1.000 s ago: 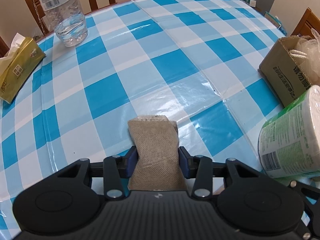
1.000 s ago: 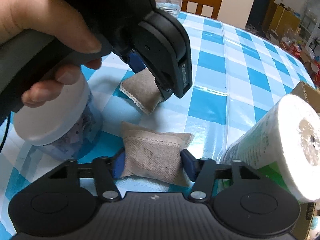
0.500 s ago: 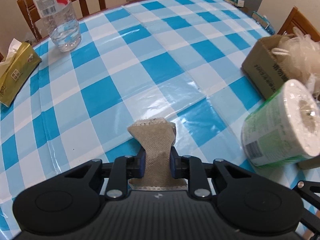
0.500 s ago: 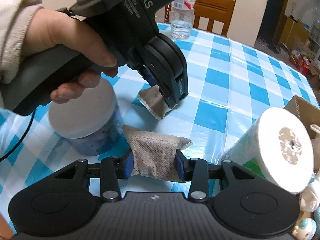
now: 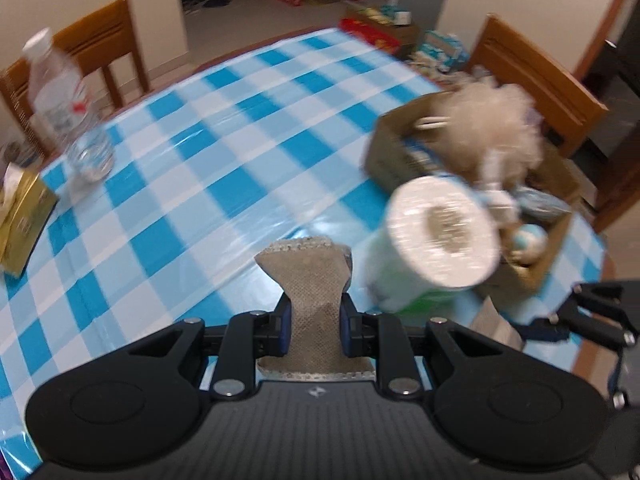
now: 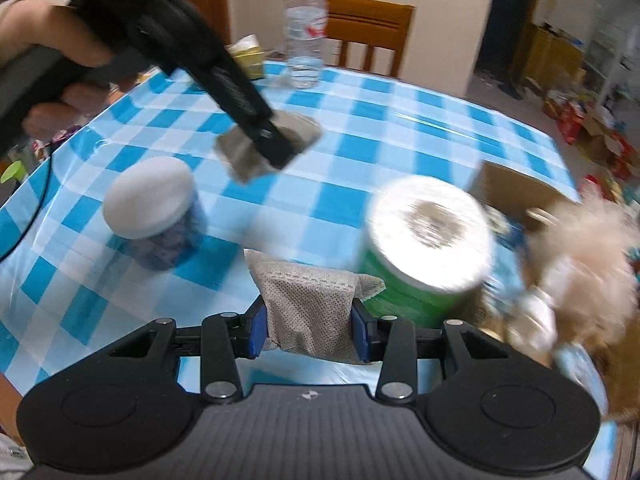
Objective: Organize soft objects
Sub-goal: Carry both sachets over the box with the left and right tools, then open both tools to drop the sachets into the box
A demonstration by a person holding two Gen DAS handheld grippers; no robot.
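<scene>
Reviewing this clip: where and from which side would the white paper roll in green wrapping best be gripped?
Judging by its pose, the white paper roll in green wrapping stands upright with its core hole facing up, so grip across its round green side wall, coming from the open table side; the brown cardboard box crowds its far side.

Open checked tablecloth (image 5: 224,168) offers free passage across the table's middle. Obstacles: a paper roll (image 5: 440,232) stands just before the cardboard box (image 5: 392,152), itself crowded with a fluffy item (image 5: 492,128); a white-lidded jar (image 6: 154,208), water bottle (image 5: 68,108) and tissue pack (image 5: 22,220) occupy the edges.
</scene>
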